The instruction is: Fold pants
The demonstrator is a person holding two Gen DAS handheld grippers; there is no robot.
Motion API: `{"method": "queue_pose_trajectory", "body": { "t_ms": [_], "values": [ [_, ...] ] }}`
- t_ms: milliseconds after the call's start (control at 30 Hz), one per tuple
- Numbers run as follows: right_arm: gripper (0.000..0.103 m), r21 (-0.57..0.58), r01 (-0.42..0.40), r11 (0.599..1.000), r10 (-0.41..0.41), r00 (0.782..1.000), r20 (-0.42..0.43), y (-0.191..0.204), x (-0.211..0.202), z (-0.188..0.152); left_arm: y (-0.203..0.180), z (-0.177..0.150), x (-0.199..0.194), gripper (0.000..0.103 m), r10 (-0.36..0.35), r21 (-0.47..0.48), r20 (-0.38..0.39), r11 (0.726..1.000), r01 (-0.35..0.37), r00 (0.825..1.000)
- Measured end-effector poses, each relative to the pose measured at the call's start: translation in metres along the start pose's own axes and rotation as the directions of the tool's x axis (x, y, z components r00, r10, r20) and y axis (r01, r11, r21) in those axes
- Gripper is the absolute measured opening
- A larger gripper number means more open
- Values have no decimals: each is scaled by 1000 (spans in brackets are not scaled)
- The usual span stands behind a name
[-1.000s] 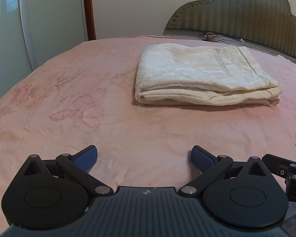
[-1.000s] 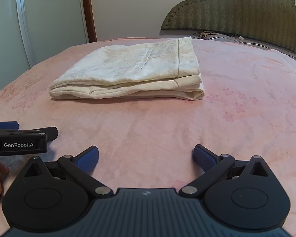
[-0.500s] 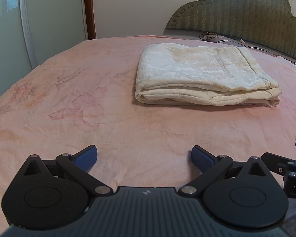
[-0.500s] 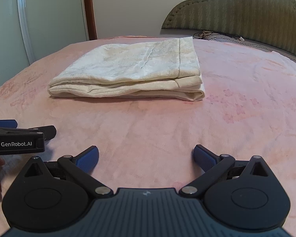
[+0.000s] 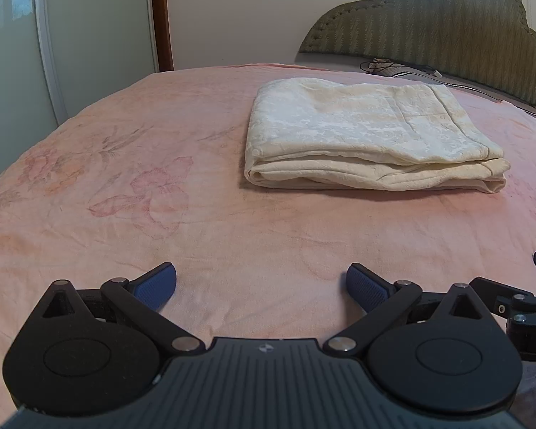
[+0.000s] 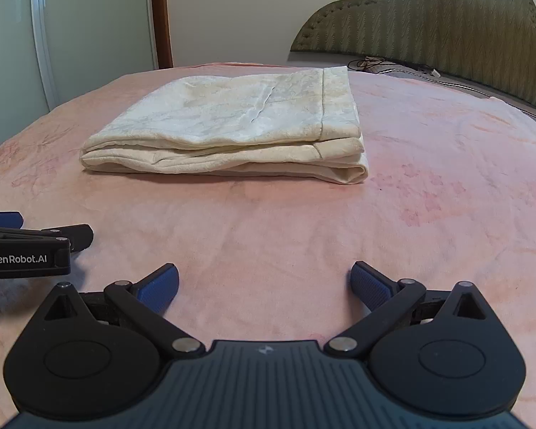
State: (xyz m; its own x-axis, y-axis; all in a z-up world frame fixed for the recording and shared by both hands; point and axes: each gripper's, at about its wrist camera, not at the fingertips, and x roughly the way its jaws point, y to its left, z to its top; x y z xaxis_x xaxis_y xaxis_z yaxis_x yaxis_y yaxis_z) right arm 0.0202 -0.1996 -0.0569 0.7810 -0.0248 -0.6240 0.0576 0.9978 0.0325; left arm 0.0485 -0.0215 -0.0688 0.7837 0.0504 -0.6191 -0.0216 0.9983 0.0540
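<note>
Nearest the left wrist camera, the left gripper [image 5: 262, 282] is seen with its blue-padded fingers [image 5: 155, 282] spread wide apart and nothing held between them, low over the pink bedspread [image 5: 125, 186]. At the right edge of that view, part of the right gripper [image 5: 525, 307] is visible just beside it. In the right wrist view, the right gripper [image 6: 264, 282] is likewise held with its blue pads [image 6: 370, 284] wide apart and empty, and the left gripper [image 6: 25, 246], marked "GenRobot.AI", is seen at the left edge, close alongside.

Farther out, the cream pants [image 5: 368, 136] are found folded into a compact rectangular stack lying flat on the bedspread, well apart from both grippers. In the right wrist view the pants [image 6: 232, 128] are seen with a hemmed edge along their right side and layered folds facing the camera.

Beyond the pants, an olive quilted headboard [image 5: 446, 28] is seen, with dark cables [image 5: 393, 66] lying at its foot. A pale wardrobe door [image 6: 89, 18] and a brown door frame [image 6: 159, 14] are visible at the far left.
</note>
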Motion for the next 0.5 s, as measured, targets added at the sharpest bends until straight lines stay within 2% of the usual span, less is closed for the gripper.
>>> {"method": "queue_pose_trajectory", "body": {
  "t_ms": [233, 333, 500],
  "values": [
    [103, 17, 8, 1000, -8, 1000, 9, -2, -2, 0, 0, -1, 0, 103, -1, -1, 3, 1000, 1, 1000],
    [103, 38, 44, 998, -45, 998, 33, -4, -6, -1, -1, -1, -1, 103, -1, 0, 5, 1000, 1, 1000],
    [103, 39, 63, 997, -63, 998, 0, -4, 0, 0, 0, -1, -1, 103, -2, 0, 4, 1000, 2, 1000]
  ]
}}
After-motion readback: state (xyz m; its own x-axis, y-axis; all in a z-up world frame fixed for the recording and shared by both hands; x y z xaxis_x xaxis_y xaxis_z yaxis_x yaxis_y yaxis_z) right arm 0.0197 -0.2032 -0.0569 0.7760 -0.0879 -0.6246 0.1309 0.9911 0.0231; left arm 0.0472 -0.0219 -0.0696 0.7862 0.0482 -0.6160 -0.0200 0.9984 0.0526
